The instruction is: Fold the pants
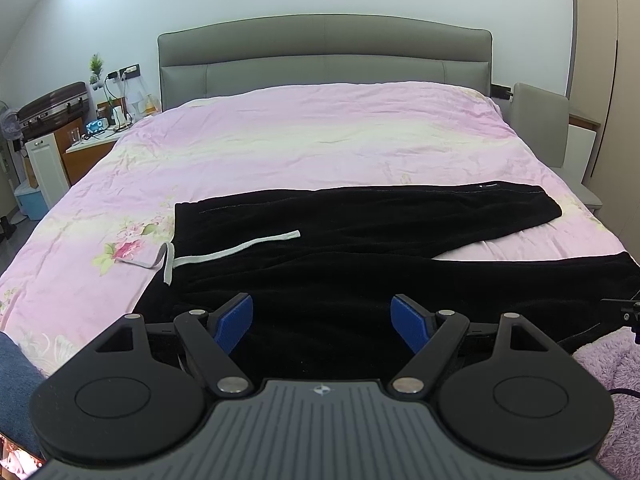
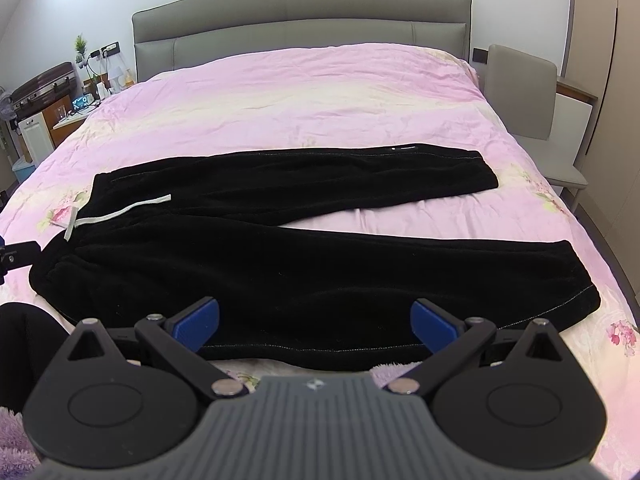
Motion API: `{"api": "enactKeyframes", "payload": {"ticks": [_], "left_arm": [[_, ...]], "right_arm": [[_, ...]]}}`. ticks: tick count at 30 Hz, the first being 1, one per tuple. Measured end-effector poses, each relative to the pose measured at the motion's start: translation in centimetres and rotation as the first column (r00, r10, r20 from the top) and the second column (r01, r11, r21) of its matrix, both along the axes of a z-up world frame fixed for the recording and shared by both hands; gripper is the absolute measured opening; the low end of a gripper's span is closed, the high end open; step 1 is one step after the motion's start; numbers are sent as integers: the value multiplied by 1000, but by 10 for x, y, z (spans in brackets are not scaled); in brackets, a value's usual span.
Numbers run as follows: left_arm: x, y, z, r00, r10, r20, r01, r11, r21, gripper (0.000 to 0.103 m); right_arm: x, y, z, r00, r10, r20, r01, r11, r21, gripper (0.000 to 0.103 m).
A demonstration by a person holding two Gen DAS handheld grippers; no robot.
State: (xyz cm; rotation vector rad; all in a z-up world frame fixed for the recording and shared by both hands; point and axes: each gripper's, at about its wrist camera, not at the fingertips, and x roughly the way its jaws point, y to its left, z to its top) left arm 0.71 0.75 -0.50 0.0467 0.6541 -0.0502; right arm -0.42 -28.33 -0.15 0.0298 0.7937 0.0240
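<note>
So the black pants (image 2: 248, 248) are laid flat across the near half of the bed (image 2: 320, 100), on the pink flowery cover, waistband off to the left with its pale drawstring (image 2: 120, 212) trailing over the fabric, and the 2 legs running out to the right in a narrow V with a strip of pink showing between them. Looks to me like nothing is folded yet, this is the very start: both claws are just lined up along the near edge of the closer leg. The left gripper (image 1: 322, 322) hangs over the waist and hip end with its blue pads spread wide and nothing between them, and the right gripper (image 2: 316, 322) is further along toward the cuff, also spread wide and empty, its pads right around the near hem line of that leg. My guess at the next move is to drop both onto that near edge, pinch it at the 2 spots, and carry the near leg up and over onto the far one so the seams match. The fabric looks thick and soft, so the pinch probably needs to catch both layers or it'll drag. As for writing, there's a tiny white mark (image 2: 404, 147) near the far leg's upper seam, too small to read, plus a small emblem on each gripper body, no legible text.
</note>
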Motion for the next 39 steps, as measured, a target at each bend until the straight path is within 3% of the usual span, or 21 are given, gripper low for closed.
{"api": "enactKeyframes", "payload": {"ticks": [39], "left_arm": [[3, 0, -8, 999, 18, -45, -18, 1000, 14, 92]], "right_arm": [[4, 3, -2, 999, -18, -35, 18, 1000, -10, 98]]}}
